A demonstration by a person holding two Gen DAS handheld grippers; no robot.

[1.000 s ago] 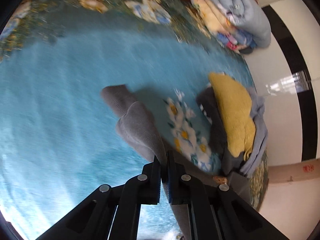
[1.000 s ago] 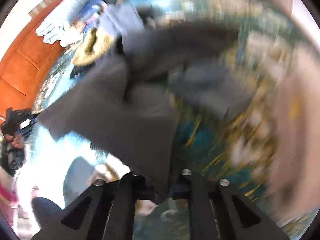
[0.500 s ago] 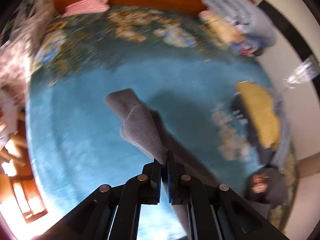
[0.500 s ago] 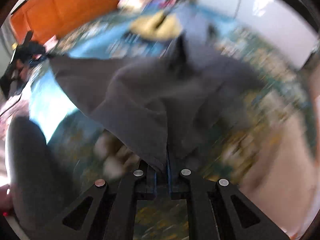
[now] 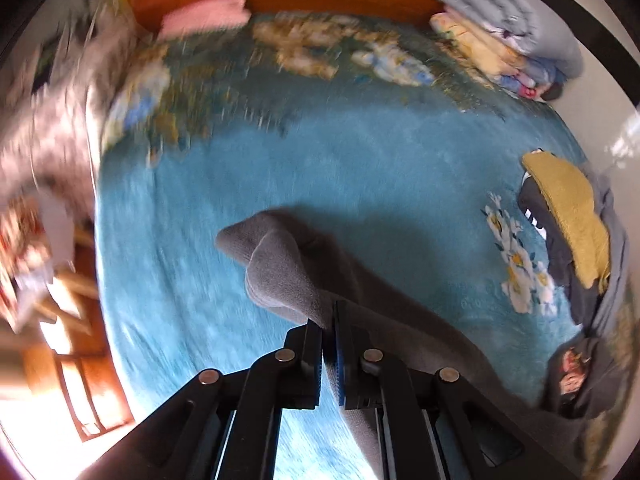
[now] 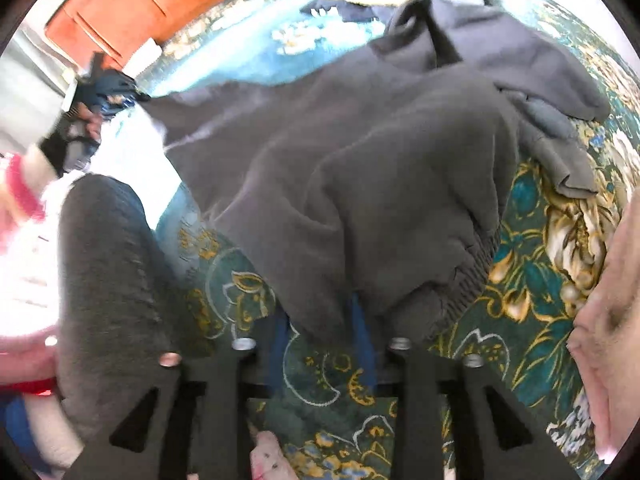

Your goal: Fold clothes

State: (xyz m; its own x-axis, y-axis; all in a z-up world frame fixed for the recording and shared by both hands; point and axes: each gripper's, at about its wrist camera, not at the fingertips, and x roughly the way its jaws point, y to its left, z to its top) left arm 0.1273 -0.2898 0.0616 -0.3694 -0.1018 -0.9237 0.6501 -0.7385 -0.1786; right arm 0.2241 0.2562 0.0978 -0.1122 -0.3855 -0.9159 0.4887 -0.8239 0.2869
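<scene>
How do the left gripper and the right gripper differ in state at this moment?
The left gripper is shut on the grey garment, pinching its edge; the right gripper is open, with the garment's hem lying loose over its jaws. The left gripper looks over the blue bedspread; the right over its floral border. Both are black.

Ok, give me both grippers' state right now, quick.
Left gripper: shut on the grey fleece garment.
Right gripper: open, the garment's hem draped over its fingers, not clamped.
</scene>
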